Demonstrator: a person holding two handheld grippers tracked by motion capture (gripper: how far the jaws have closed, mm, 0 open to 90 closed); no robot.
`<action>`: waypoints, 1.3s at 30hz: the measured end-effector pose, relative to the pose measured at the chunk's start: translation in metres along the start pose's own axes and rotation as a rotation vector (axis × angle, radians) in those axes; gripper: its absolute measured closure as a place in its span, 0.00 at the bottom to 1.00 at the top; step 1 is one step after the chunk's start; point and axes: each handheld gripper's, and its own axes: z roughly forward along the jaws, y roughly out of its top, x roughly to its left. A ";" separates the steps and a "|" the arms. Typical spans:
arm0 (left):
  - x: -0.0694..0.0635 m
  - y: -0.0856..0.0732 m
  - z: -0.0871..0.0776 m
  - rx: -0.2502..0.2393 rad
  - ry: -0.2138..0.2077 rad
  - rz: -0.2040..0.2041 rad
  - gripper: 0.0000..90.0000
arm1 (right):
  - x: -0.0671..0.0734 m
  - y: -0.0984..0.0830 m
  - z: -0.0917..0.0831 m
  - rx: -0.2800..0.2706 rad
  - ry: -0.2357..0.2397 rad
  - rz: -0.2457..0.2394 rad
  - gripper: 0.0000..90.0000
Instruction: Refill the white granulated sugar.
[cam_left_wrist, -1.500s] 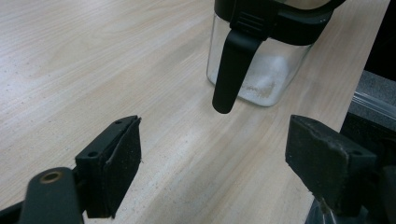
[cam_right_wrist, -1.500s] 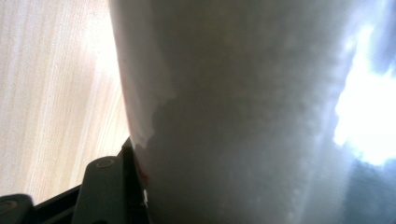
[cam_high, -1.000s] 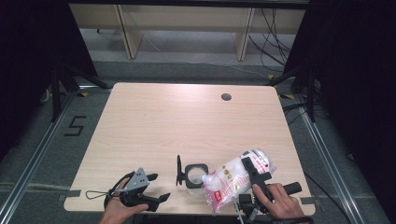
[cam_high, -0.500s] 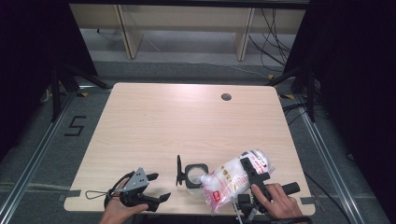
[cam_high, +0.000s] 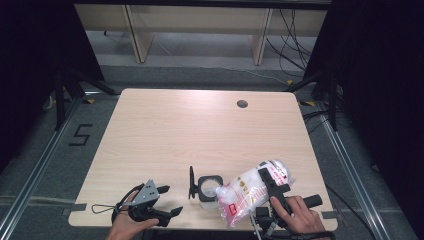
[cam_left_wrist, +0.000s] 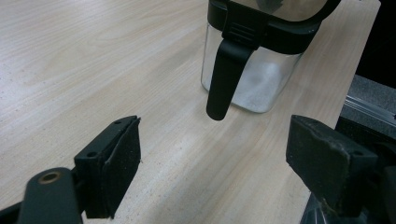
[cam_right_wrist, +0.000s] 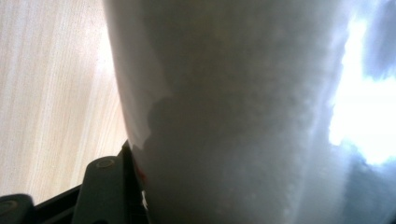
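A clear square jar with a black rim stands near the table's front edge, its black lid flipped up at its left. In the left gripper view the jar holds some white grains, and its latch hangs down the side. My left gripper rests left of the jar, open and holding nothing. A plastic bag of white grains with red print lies tilted, its lower end at the jar's mouth. My right gripper is shut on the bag, which hides most of its jaws.
The light wooden table has a round cable hole at the back right. Beyond it stand shelf legs and loose cables on a grey floor. Dark frames rise on both sides.
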 end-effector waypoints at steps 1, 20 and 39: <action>0.000 0.000 0.000 0.000 0.000 0.000 0.19 | 0.000 0.000 0.000 0.000 0.000 0.000 0.44; -0.002 0.003 0.000 -0.036 -0.024 0.021 0.19 | -0.004 0.010 0.011 -0.006 0.018 0.045 0.44; -0.003 0.001 0.000 -0.014 -0.003 -0.011 0.20 | 0.006 -0.007 0.004 0.041 0.047 0.125 0.44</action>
